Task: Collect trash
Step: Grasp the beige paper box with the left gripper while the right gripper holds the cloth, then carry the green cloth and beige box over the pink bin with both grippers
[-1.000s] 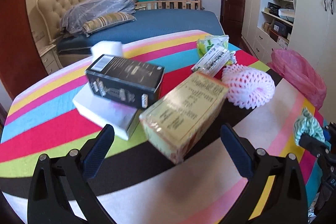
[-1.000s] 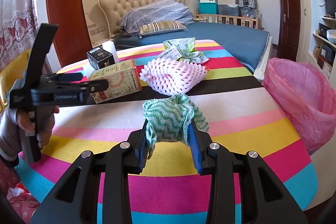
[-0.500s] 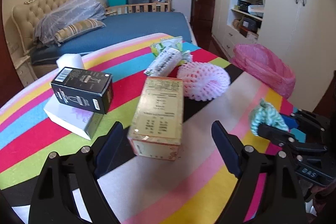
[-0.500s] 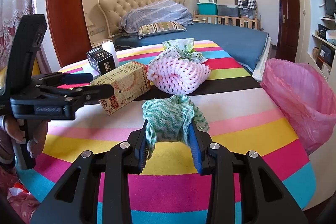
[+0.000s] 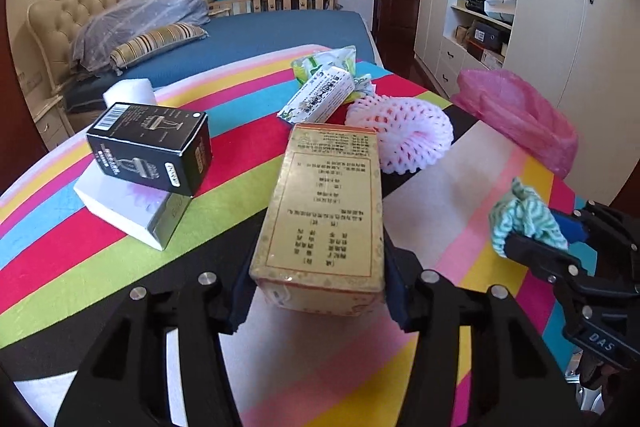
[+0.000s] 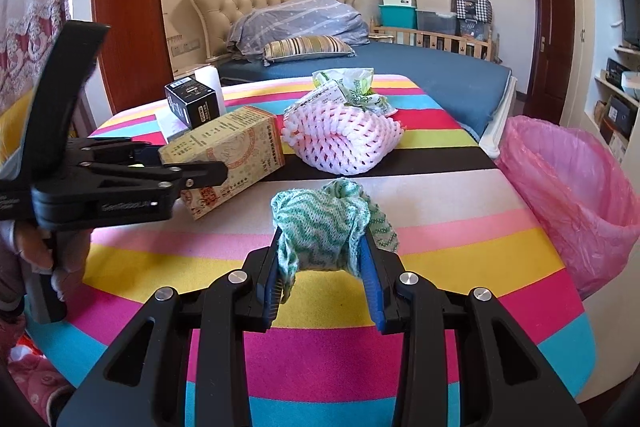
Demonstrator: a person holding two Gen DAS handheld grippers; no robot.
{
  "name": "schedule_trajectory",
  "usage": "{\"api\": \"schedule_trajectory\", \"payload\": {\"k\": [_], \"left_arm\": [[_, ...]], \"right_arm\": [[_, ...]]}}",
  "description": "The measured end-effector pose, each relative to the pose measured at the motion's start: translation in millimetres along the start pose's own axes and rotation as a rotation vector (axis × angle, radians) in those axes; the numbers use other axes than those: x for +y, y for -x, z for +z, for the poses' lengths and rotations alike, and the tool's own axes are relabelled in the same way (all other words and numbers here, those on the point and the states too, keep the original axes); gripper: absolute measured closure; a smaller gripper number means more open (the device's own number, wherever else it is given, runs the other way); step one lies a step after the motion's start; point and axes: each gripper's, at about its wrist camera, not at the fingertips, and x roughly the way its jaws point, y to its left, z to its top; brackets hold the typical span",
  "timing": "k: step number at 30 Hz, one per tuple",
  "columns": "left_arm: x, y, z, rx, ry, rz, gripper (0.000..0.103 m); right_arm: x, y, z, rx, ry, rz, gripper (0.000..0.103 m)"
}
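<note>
Now left gripper closed onto tan box, open half-second ago; right gripper still pinching green cloth. Both ready for pink bag.

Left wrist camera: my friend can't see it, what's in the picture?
The left gripper is shut on a tan box over a striped tablecloth. Nearby lie a black box and pink foam net; at right, the right gripper holds a green cloth.

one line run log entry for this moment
left gripper: shut on tan carton | right gripper: shut on green cloth | pink bin bag: open at table edge | pending: both drops
</note>
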Motion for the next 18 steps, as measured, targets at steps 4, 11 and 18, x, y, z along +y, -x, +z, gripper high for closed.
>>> {"api": "schedule_trajectory", "payload": {"k": [4, 11, 18], "left_arm": [[-2, 14, -10, -0.031, 0.024, 0.015, 0.051], [-6, 32, -20, -0.07, 0.025, 0.032, 0.051], [-16, 45, -20, -0.104, 0.006, 0.031, 0.051]], "right_arm": [[1, 1, 1, -0.005, 0.006, -0.005, 0.069], [-1, 5, 2, -0.019, 0.01, -0.019, 0.069], [-9, 14, 3, -0.046, 0.0, -0.039, 0.069]]}}
